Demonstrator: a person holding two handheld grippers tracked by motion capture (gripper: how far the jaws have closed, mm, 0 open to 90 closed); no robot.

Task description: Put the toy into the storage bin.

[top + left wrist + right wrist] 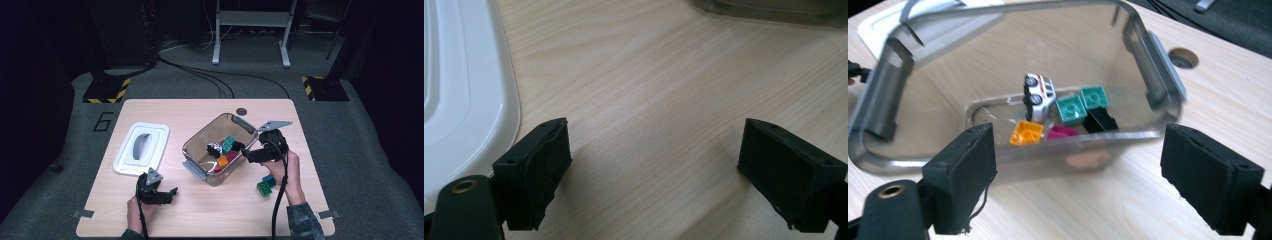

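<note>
Bricks and a toy car point(1038, 95) lie in the clear bin point(199, 136) at the middle of the bench point(200, 215). Seen from the right gripper view, the white car stands tipped on its side against a teal brick point(1071, 110); a second teal brick point(1094, 97) touches the first, a black brick point(1100, 120) lies just beside them, and an orange brick point(1027, 132) and a magenta brick point(1062, 132) sit nearest the bin's near wall. The bin has no cover on it; the white lid point(141, 148) lies flat on the bench to its left, well apart.

Outside the bin, a green brick point(263, 188) and a blue brick point(270, 180) rest touching each other on the bench, near the person's right hand.

The right gripper point(240, 148) is at the bin's right rim, its fingers spread wide with nothing between them. The left gripper point(170, 194) rests low over bare bench near the lid, fingers likewise wide apart and holding nothing.
</note>
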